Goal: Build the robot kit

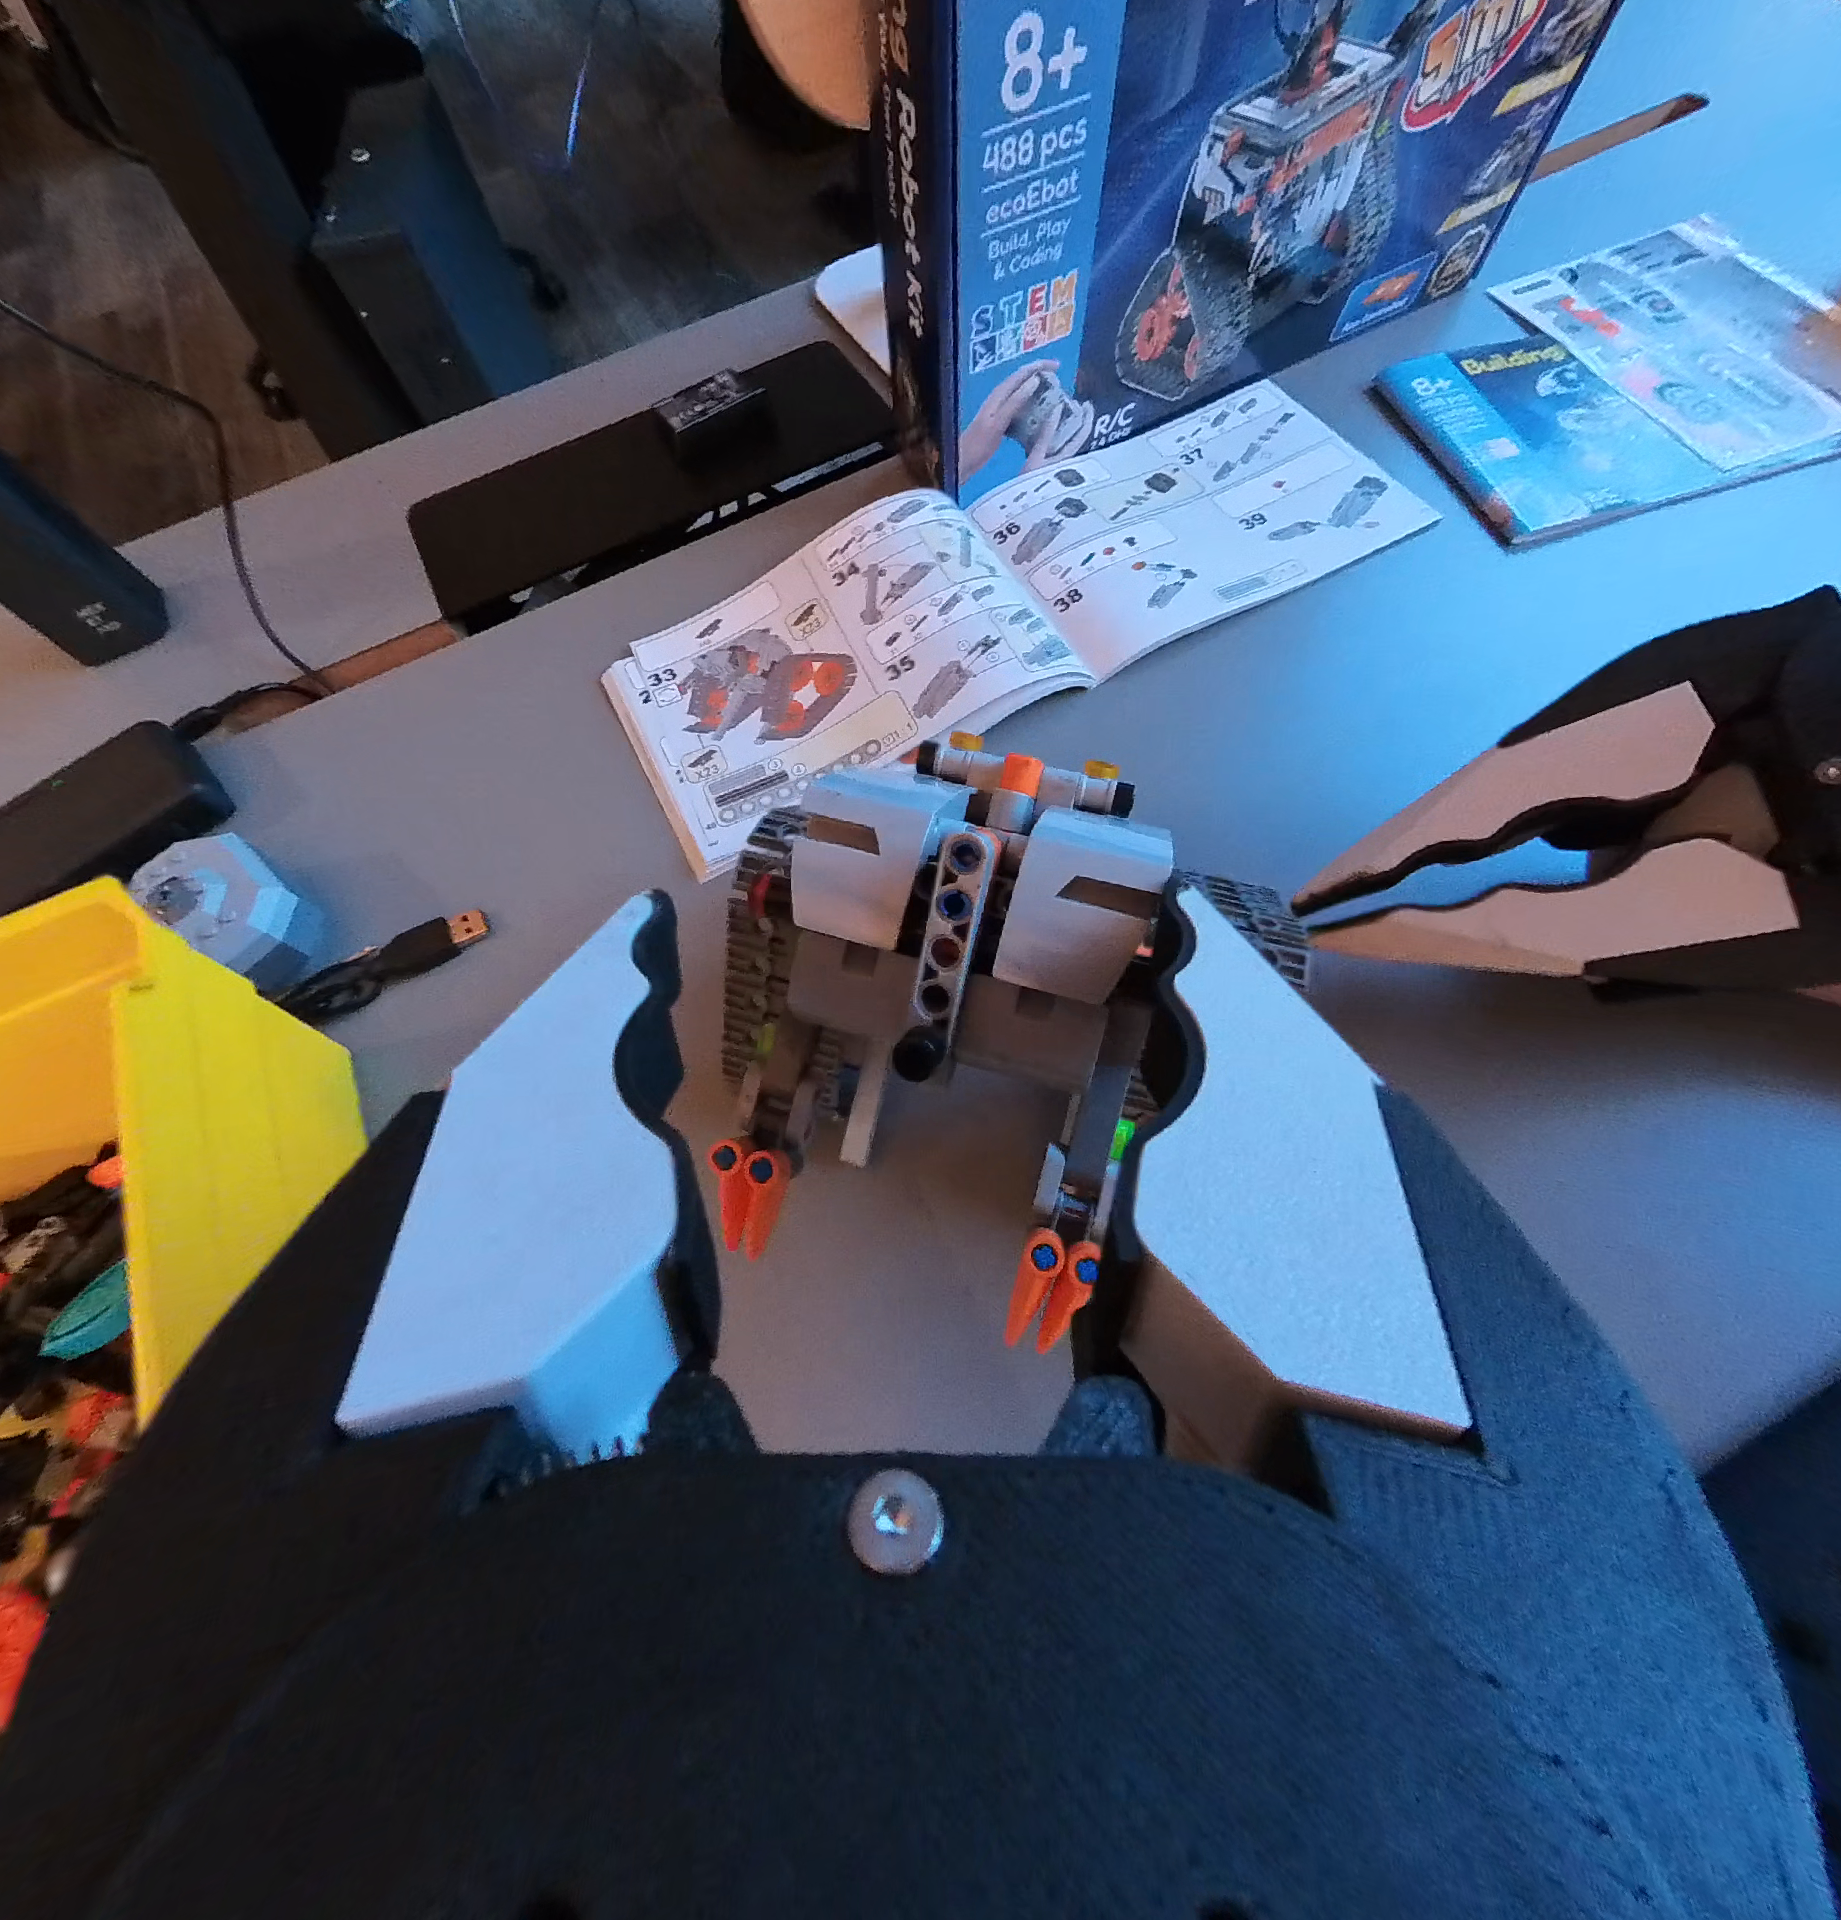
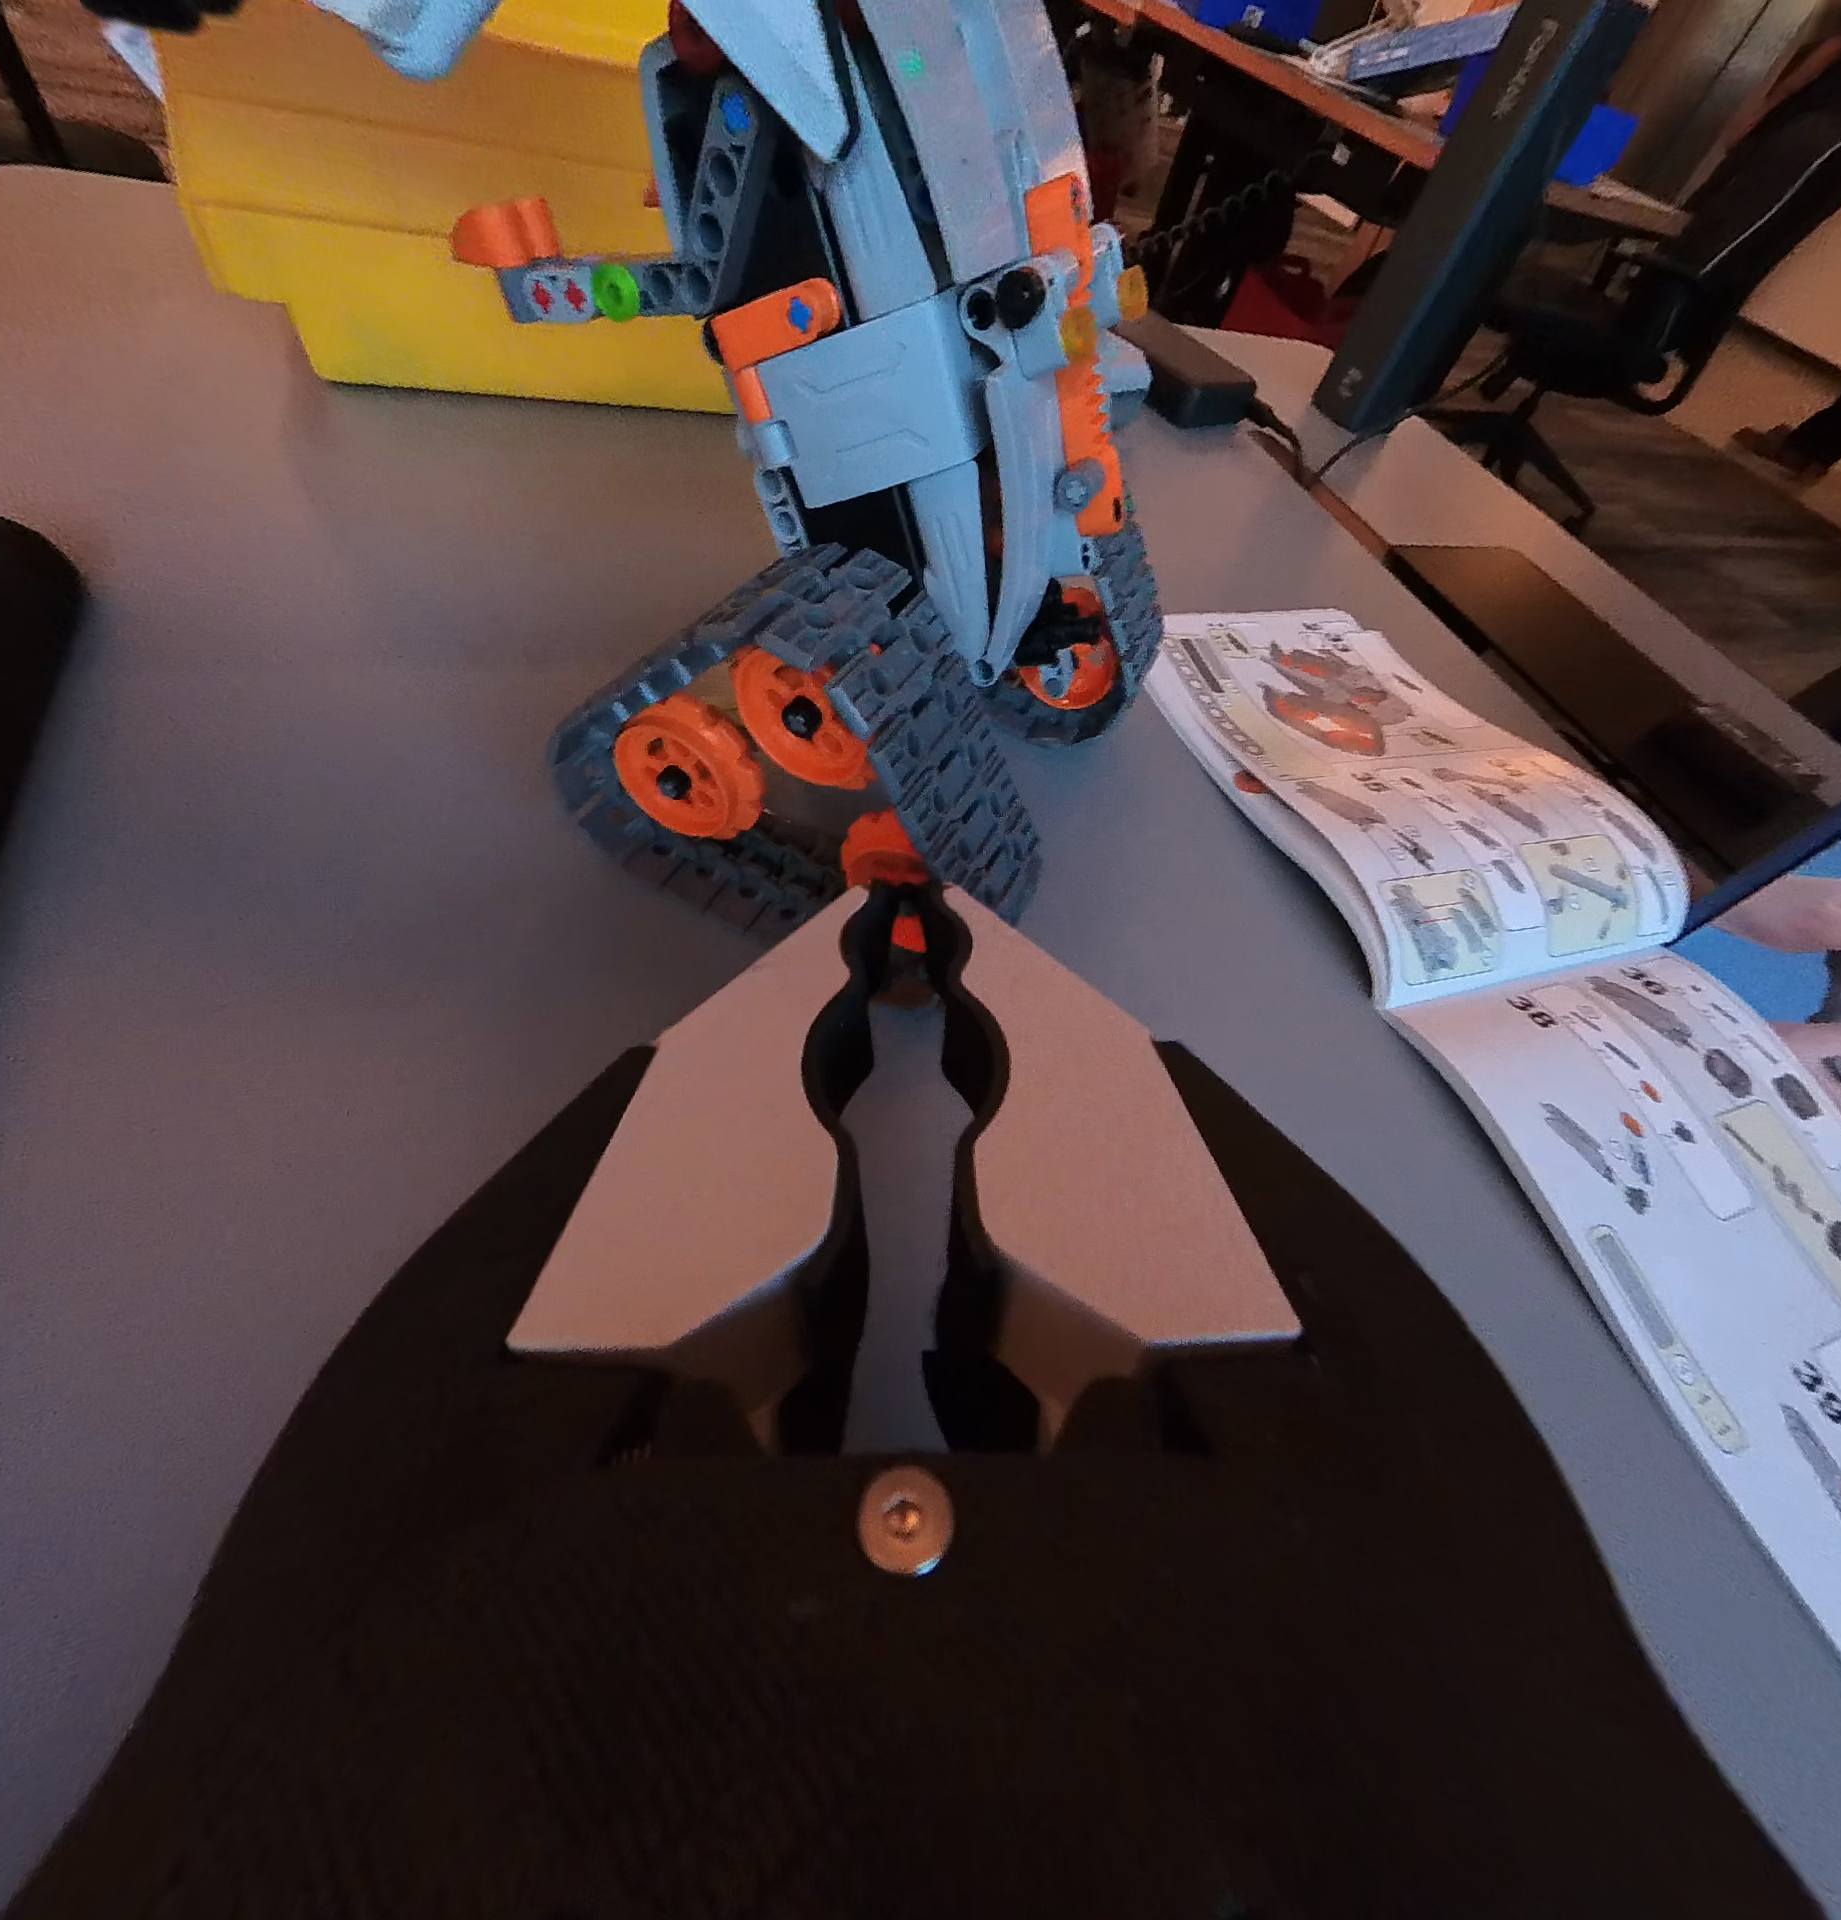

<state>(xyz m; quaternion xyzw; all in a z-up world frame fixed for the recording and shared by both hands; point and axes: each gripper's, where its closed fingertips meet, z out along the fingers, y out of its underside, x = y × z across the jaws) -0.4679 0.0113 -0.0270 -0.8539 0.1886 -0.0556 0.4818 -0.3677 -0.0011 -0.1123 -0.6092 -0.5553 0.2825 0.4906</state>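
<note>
A grey and orange brick-built robot model (image 1: 957, 935) with dark grey tracks stands on the grey table (image 1: 1518, 1091). My left gripper (image 1: 916, 904) straddles its body, a finger on each side, closed against it. My right gripper (image 1: 1300, 914) comes in from the right, its tips at the model's track. In the right wrist view my right gripper (image 2: 900, 904) is nearly closed on a small orange wheel piece (image 2: 900, 930) at the end of the track (image 2: 791, 748). The model (image 2: 874, 416) leans over the track there.
A yellow bin (image 1: 220, 1039) of loose parts sits at the left, also seen behind the model (image 2: 376, 260). An open instruction booklet (image 1: 999, 592) (image 2: 1518, 883) lies beyond the model. The kit box (image 1: 1207, 208), more booklets (image 1: 1539, 436), a USB cable (image 1: 459, 930) and a black adapter (image 1: 85, 800) lie around. To reach the model (image 2: 376, 260) in a straight line is about 20 cm for my left fingers, about 30 cm for my right.
</note>
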